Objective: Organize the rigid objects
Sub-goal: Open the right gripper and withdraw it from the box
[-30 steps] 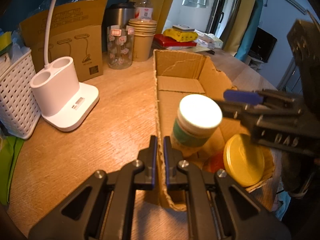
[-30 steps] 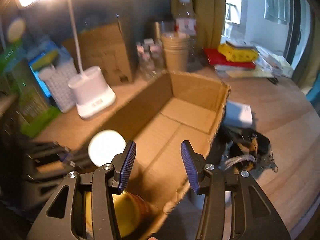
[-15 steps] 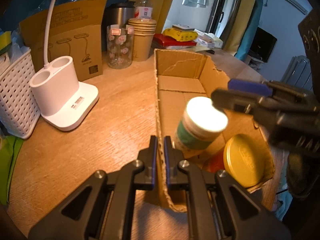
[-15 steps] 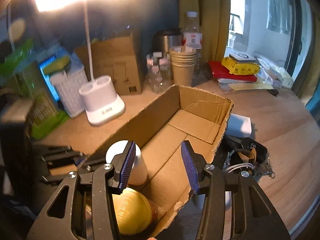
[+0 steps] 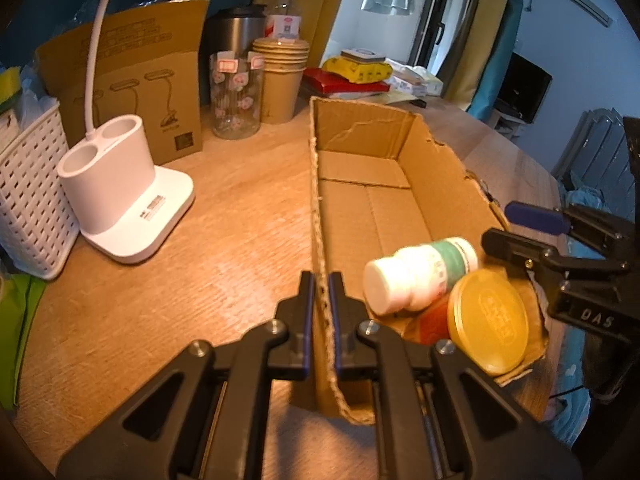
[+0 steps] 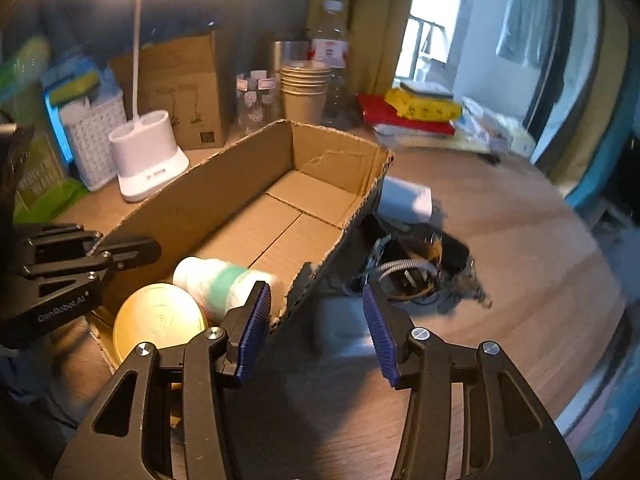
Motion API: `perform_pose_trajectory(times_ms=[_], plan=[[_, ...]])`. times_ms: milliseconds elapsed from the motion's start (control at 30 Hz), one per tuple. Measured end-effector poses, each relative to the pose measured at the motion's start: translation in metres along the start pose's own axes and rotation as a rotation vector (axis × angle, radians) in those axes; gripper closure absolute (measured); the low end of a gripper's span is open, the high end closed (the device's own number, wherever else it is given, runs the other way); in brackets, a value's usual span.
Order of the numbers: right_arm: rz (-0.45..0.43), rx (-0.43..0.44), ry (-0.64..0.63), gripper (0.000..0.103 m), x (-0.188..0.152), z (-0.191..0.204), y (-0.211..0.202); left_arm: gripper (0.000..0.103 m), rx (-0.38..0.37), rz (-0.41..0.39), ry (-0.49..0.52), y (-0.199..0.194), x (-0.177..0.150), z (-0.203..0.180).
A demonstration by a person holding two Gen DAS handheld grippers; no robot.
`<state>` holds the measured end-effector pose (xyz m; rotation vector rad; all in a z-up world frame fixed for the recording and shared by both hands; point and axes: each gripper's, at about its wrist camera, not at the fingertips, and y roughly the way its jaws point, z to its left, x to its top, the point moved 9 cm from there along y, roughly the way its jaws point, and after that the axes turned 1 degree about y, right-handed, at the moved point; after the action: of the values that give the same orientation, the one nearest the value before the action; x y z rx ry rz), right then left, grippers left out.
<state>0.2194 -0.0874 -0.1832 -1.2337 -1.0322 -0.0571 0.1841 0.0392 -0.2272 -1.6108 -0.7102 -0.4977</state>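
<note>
R gripper (image 6: 316,320) is held open w/ nothing between its pads, its jaws just having been widened, while the white bottle (image 6: 224,284) is left on its side in the cardboard box (image 6: 248,200), just to the gripper's left, long axis across the box, whose wall is clamped by the closed L gripper (image 5: 322,312).

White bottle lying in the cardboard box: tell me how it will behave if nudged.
The white bottle lies on its side against the gold-lidded jar, so it probably rolls easily. Its round plastic body looks stiff and likely light. The smooth label may slip in a claw.
</note>
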Motion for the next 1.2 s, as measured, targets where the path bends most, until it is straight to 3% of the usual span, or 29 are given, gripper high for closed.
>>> perform_pose_trajectory(times_ms=[233,300,333,567,1200], plan=[[-0.055,0.0,0.06,0.044,0.002,-0.007,-0.015,0.095,0.001,0.002,-0.002,0.001,0.0,0.002],[-0.082,-0.017,0.085,0.032,0.005,-0.014,-0.021,0.095,0.002,0.003,-0.003,0.001,0.001,0.004],[-0.091,-0.021,0.095,0.031,0.005,-0.018,-0.022,0.095,0.003,0.004,-0.004,0.001,0.001,0.005],[-0.148,-0.064,0.187,0.031,0.008,-0.053,-0.041,0.095,0.009,-0.001,0.002,0.0,0.001,0.004],[-0.191,-0.155,0.254,0.031,-0.001,-0.096,-0.074,0.095,0.013,-0.002,0.002,-0.001,0.0,0.004]])
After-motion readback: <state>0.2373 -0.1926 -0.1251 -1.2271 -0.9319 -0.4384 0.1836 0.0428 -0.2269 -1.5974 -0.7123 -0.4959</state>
